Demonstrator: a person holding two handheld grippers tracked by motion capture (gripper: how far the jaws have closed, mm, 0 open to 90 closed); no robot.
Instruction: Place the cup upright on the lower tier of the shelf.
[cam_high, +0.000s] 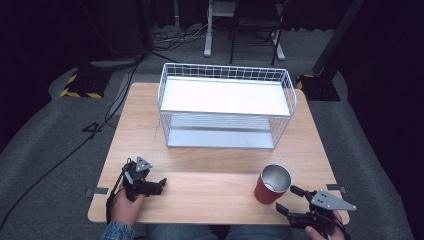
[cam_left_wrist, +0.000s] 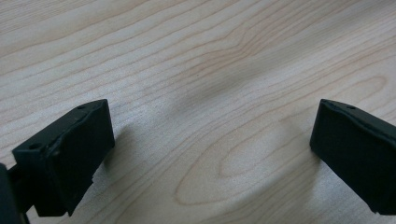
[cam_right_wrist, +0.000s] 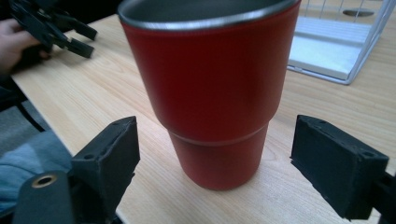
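Your right gripper (cam_right_wrist: 215, 158) has its 2 jaws spread wide on either side of the red tumbler (cam_right_wrist: 212, 93), not touching it. The tumbler stands upright near the table's (cam_high: 210, 165) front right edge. Your left gripper (cam_high: 145, 184) rests on the wood, jaws apart and holding nothing. Beyond sits the white wire basket (cam_high: 227, 75).
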